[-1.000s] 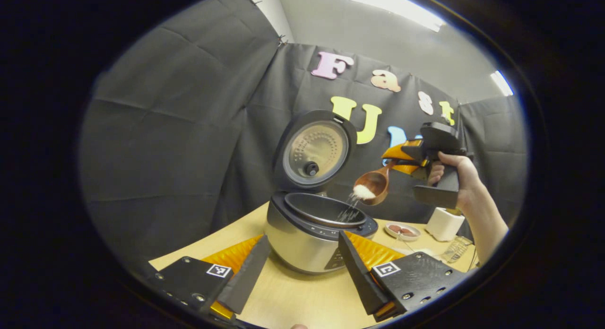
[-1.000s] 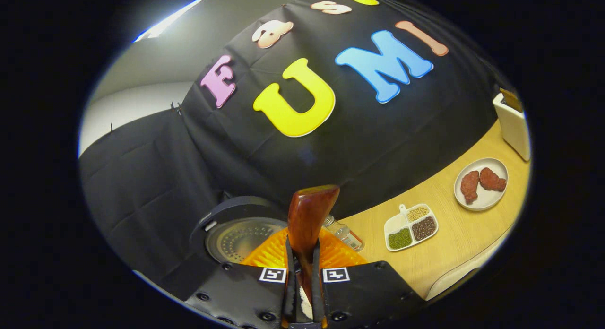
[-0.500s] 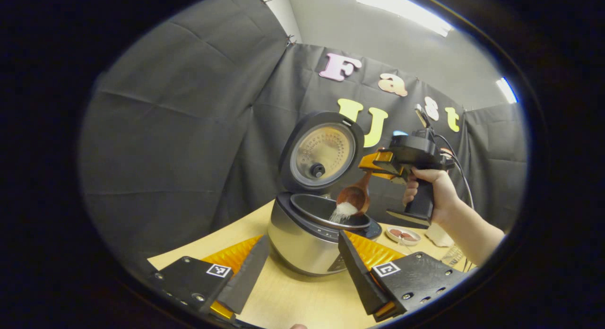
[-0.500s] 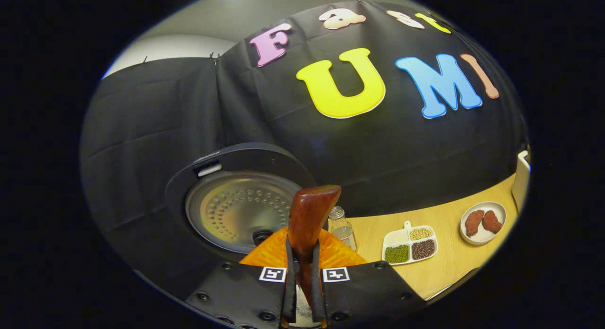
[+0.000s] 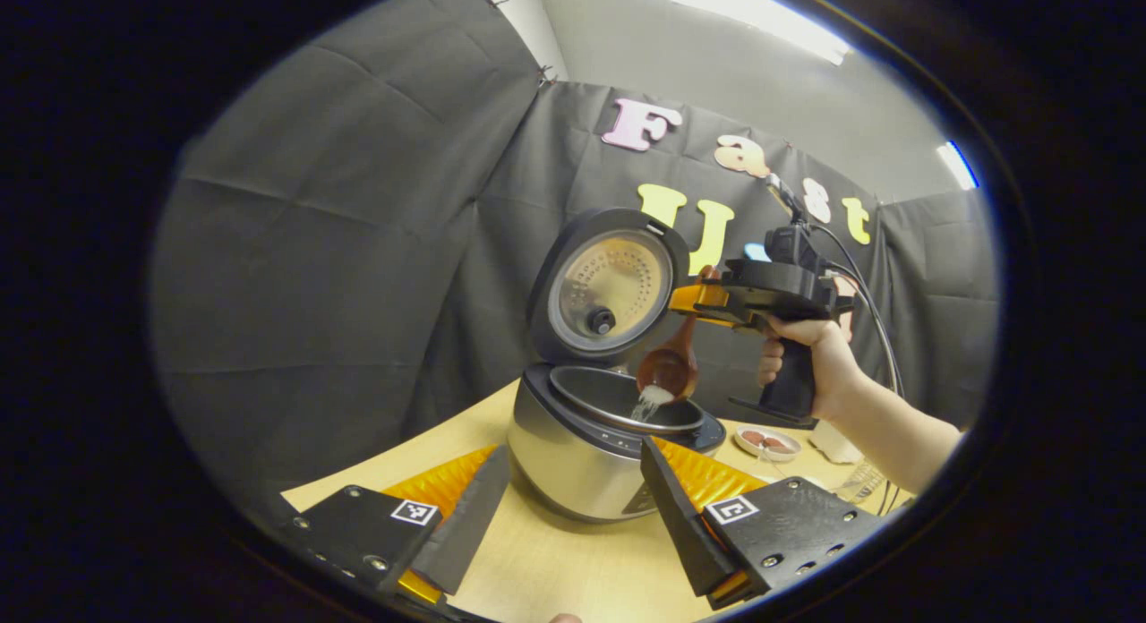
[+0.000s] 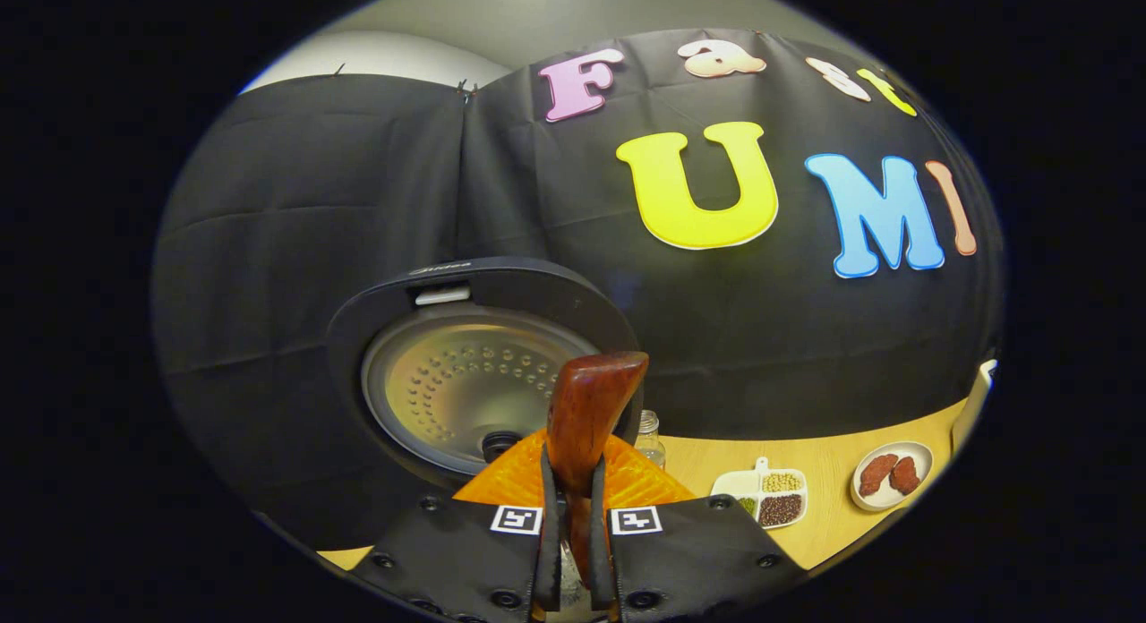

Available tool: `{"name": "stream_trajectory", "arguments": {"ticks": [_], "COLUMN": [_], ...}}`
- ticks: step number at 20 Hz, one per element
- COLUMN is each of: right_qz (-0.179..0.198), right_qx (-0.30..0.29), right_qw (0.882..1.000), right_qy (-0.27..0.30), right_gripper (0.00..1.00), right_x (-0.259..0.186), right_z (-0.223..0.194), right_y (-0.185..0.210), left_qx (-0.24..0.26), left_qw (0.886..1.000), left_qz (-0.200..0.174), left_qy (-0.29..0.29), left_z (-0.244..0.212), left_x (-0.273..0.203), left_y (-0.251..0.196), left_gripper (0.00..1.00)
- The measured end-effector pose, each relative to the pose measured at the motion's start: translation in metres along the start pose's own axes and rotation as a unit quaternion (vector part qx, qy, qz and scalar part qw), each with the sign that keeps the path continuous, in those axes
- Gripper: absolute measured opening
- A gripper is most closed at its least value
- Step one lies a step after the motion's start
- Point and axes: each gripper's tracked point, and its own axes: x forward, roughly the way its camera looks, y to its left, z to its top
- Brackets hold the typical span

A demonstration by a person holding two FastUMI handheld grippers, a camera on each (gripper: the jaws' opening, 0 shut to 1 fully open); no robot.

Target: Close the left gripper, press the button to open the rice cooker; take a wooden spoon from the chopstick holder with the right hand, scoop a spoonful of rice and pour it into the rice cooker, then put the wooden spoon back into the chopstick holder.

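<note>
Left gripper view: wooden spoon [image 5: 670, 365] tipping rice [image 5: 653, 396] into rice cooker [image 5: 598, 430] (lid up); right gripper [image 5: 694, 299] fingers clenched on spoon handle, left gripper [image 5: 573, 507] fingers spread apart.

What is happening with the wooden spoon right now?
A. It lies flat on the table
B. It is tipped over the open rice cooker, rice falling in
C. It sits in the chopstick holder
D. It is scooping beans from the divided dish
B: the wooden spoon, clamped in the right gripper, tilts above the rice cooker, white rice spilling into the pot.
</note>
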Motion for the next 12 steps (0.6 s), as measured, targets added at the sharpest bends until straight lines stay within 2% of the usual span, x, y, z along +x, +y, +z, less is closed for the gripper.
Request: {"name": "stream_trajectory", "arguments": {"ticks": [3,4,5,6,12], "right_qz": [0.003,0.003,0.004,0.004,0.008], "right_qx": [-0.032,-0.045,-0.059,-0.072,-0.126], "right_qw": [0.999,0.999,0.998,0.997,0.992], "right_qy": [-0.005,-0.007,-0.007,-0.007,-0.011], "right_gripper": [0.11,0.14,0.11,0.14,0.13], "right_x": [0.0023,0.0031,0.0034,0.0045,0.0049], "right_z": [0.0000,-0.0007,-0.0016,-0.0030,-0.0081], "right_y": [0.0033,0.0051,0.0063,0.0067,0.0091], "left_qx": [0.002,0.002,0.003,0.004,0.007], "left_qw": [1.000,1.000,1.000,1.000,1.000], "left_qz": [0.000,0.000,0.001,0.002,0.005], "left_qy": [0.000,0.000,0.000,0.000,0.001], "left_z": [-0.0001,-0.0005,0.0002,-0.0003,0.0010], "left_x": [0.0005,0.0006,0.0005,0.0010,0.0022], "left_y": [0.0001,0.0003,0.0009,0.0007,0.0020], "left_gripper": [0.92,0.92,0.92,0.92,0.92]}}
